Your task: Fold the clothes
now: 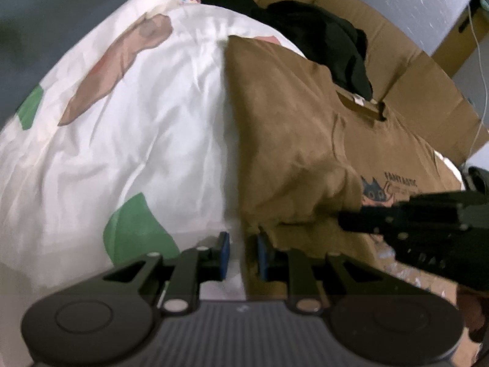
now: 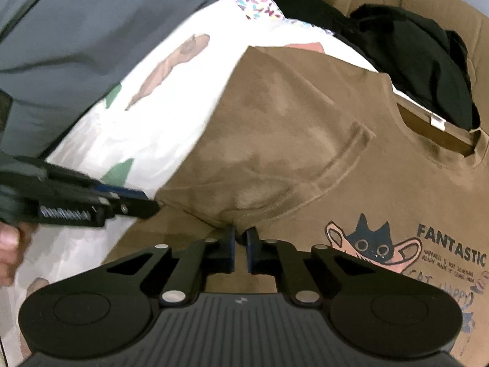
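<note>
A brown T-shirt [image 1: 299, 128] with a cat print and the word FANTASTIC lies flat on a white printed bedsheet [image 1: 137, 140], collar towards the far right. My left gripper [image 1: 243, 253] sits at the shirt's left edge. Its blue pads stand a narrow gap apart, the edge lies between them, and white sheet shows beside it. In the right wrist view the T-shirt [image 2: 290, 116] fills the middle. There my right gripper [image 2: 241, 241] is shut on a small raised fold of it near the sleeve seam. The left gripper [image 2: 152, 203] comes in from the left.
A black garment [image 2: 421, 58] lies heaped on flattened cardboard [image 1: 421, 91] beyond the collar. A grey-clad person [image 2: 91, 36] stands along the sheet's left side, with a hand [image 2: 7, 244] on the left gripper's handle. A patterned cloth [image 2: 259, 6] lies at the far end.
</note>
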Demonstrator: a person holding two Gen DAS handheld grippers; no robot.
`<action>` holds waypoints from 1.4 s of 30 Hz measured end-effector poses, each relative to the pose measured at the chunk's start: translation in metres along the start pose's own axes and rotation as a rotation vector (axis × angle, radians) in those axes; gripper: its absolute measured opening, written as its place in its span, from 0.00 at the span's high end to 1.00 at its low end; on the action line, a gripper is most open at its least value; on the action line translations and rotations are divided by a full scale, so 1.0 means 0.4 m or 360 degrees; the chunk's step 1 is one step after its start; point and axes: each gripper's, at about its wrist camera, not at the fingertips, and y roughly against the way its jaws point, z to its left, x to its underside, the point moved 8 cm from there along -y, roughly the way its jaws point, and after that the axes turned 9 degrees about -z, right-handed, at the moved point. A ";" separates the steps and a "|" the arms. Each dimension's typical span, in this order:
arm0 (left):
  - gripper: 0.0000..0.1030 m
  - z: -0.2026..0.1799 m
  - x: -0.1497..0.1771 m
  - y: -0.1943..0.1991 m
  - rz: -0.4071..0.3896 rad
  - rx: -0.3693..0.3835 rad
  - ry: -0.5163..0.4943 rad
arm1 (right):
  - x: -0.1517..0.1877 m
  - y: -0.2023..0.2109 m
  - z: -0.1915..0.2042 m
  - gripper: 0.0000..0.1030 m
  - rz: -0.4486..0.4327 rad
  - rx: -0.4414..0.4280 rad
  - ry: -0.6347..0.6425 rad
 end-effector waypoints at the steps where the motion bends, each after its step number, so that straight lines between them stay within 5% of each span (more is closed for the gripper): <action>1: 0.81 -0.004 0.000 -0.001 -0.0002 0.0011 0.0004 | -0.003 0.004 0.001 0.93 -0.0005 -0.0008 -0.0024; 6: 0.81 -0.008 -0.005 -0.007 -0.0023 -0.0018 -0.0018 | -0.019 0.028 0.003 0.93 -0.0023 -0.0032 -0.0088; 11: 0.93 0.014 -0.005 -0.008 -0.0035 -0.0039 0.0057 | -0.009 0.030 0.008 0.93 -0.0001 -0.0049 -0.0093; 21: 0.91 0.030 -0.002 0.004 0.0007 0.0015 0.0068 | 0.063 0.008 -0.032 0.92 0.0153 0.0003 -0.0135; 25: 0.90 0.037 -0.015 0.026 0.0075 0.0052 0.0058 | 0.036 0.037 -0.051 0.91 0.0089 0.0039 -0.0101; 33: 0.90 0.054 -0.083 0.053 -0.0087 0.0057 0.0186 | -0.037 0.035 -0.040 0.91 -0.0033 0.0023 -0.0077; 42: 0.93 -0.028 -0.098 0.006 -0.0102 0.0132 0.0035 | -0.014 -0.027 0.003 0.91 0.0028 0.0001 -0.0028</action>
